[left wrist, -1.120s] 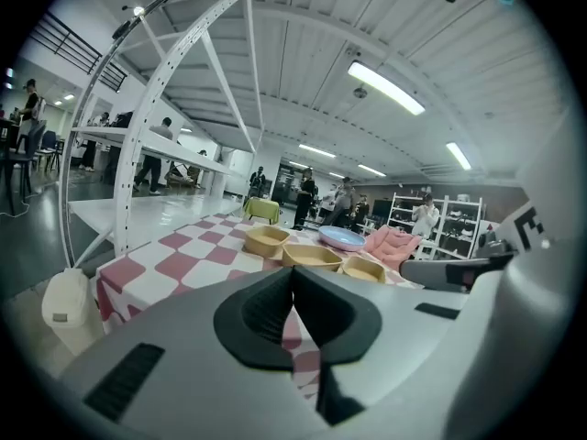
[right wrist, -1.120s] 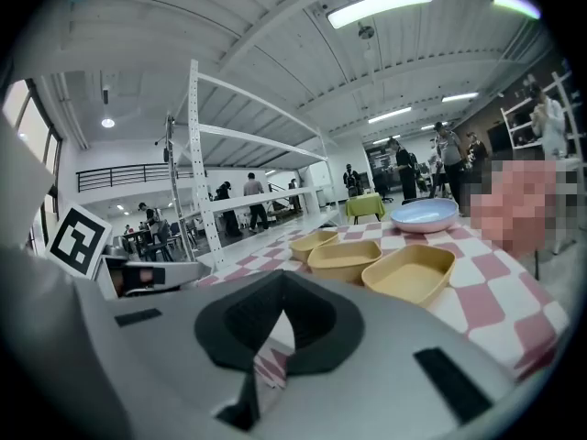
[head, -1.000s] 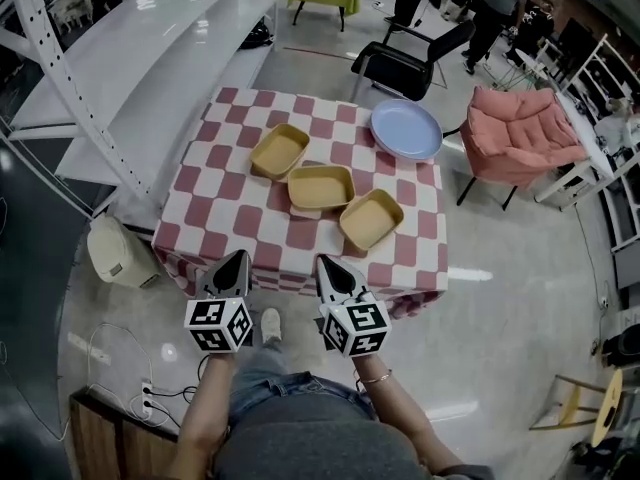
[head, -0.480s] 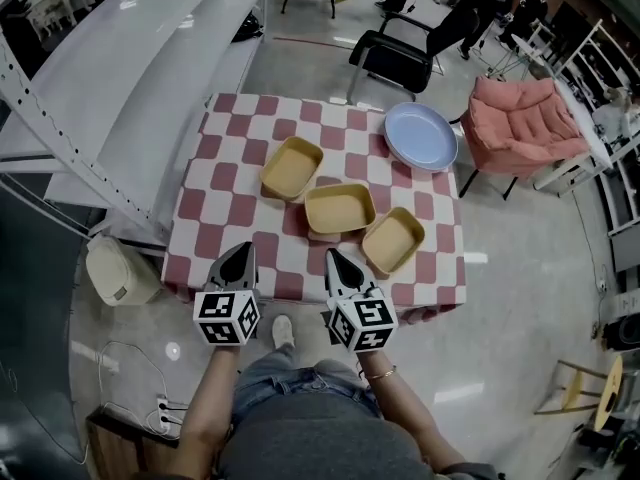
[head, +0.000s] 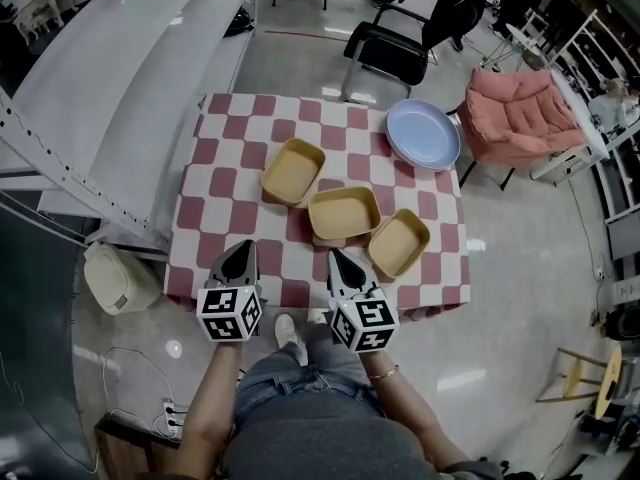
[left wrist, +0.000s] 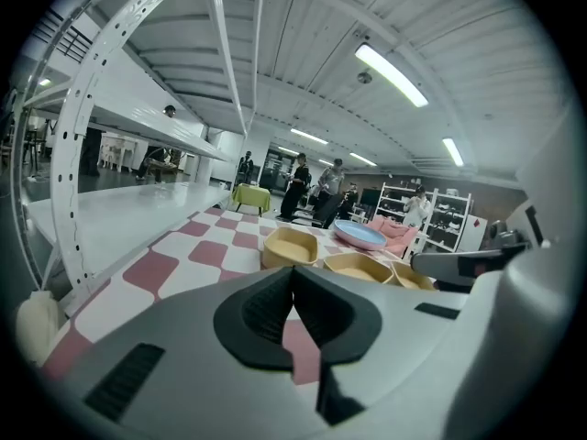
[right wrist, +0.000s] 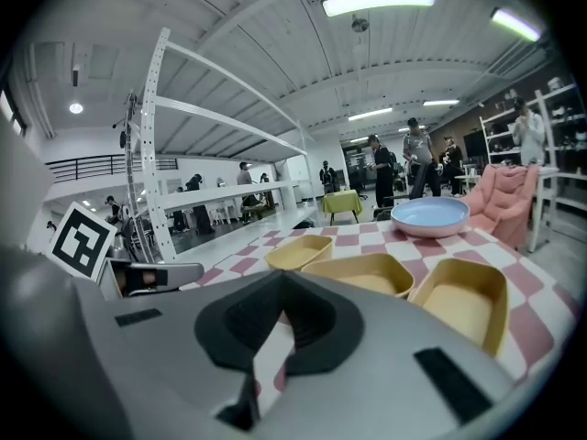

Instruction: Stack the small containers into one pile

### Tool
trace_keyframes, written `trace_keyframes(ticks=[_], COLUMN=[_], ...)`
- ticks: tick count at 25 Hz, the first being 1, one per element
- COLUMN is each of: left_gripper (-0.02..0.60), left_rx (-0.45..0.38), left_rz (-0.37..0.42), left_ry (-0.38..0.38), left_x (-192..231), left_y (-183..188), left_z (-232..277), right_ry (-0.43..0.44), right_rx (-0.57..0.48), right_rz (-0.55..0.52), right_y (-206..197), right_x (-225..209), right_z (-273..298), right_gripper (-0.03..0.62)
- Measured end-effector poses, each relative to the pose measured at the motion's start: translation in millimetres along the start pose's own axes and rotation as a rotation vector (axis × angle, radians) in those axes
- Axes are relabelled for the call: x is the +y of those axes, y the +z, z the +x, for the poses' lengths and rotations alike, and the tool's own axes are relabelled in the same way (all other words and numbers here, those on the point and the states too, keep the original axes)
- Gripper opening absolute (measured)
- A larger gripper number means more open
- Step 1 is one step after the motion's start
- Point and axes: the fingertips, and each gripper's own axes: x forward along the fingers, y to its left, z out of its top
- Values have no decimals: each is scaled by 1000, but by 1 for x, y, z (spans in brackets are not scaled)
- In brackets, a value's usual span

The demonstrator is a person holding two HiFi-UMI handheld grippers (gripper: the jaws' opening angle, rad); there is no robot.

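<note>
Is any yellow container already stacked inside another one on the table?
No, the three yellow containers lie side by side in a row on the checkered table.

Yellow containers (head: pixel 343 213), blue plate (head: pixel 423 134), red-and-white checked tablecloth (head: pixel 225 183).

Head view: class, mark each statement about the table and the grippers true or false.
1. Three tan containers lie unstacked on the checkered table. True.
2. The blue plate holds a container. False: all three lie on the table beside it.
3. The left gripper grips a container. False: its fingers are shut on nothing.
4. The right gripper is shut. True.
</note>
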Motion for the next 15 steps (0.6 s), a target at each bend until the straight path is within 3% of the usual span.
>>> trace_keyframes(ticks=[7,15], left_gripper=[17,18], left_rx=[66,136], left_rz=[11,70], left_ry=[-91,-197], left_x=[-27,-68], left_y=[-7,-13], left_z=[35,81], right_ry=[-49,-196], right_rx=[-4,-33], right_rz=[35,97], right_y=[1,8], right_x=[-30,-86], right_z=[4,-21], right_gripper=[11,10])
